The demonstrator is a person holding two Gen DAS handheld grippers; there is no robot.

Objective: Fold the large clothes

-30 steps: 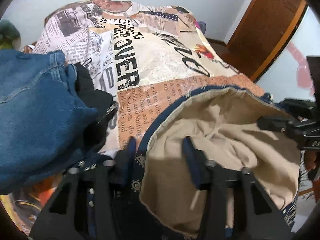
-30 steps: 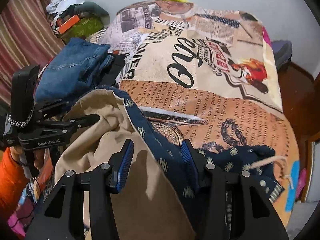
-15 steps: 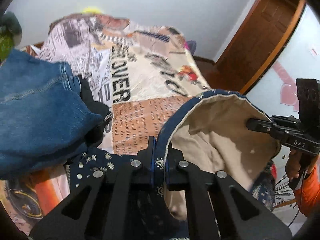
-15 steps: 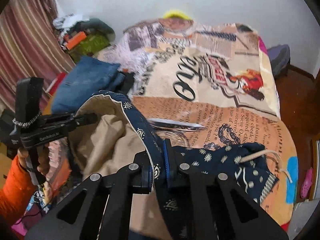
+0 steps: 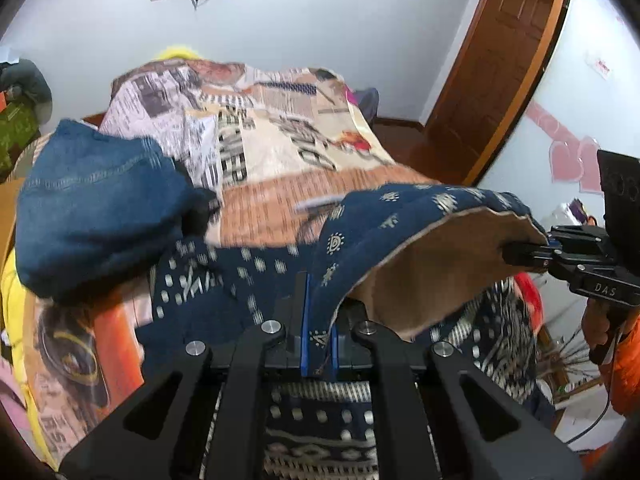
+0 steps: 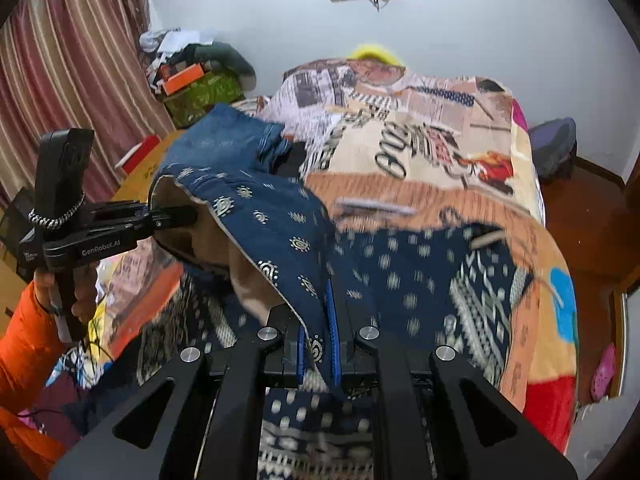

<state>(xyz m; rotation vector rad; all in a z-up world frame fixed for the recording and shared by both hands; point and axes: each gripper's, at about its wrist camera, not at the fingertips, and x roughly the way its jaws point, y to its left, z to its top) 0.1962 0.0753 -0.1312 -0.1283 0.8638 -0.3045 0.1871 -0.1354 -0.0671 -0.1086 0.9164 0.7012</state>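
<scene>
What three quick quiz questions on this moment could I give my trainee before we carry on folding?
1. True or false: both grippers are shut on the navy patterned garment.
2. Which colour is the garment's lining: A tan, B white, C red?
3. What lies on the bedspread beside the garment, nearer the curtain?

Key:
1. True: left gripper and right gripper each pinch its edge.
2. A.
3. Folded blue jeans.
</scene>
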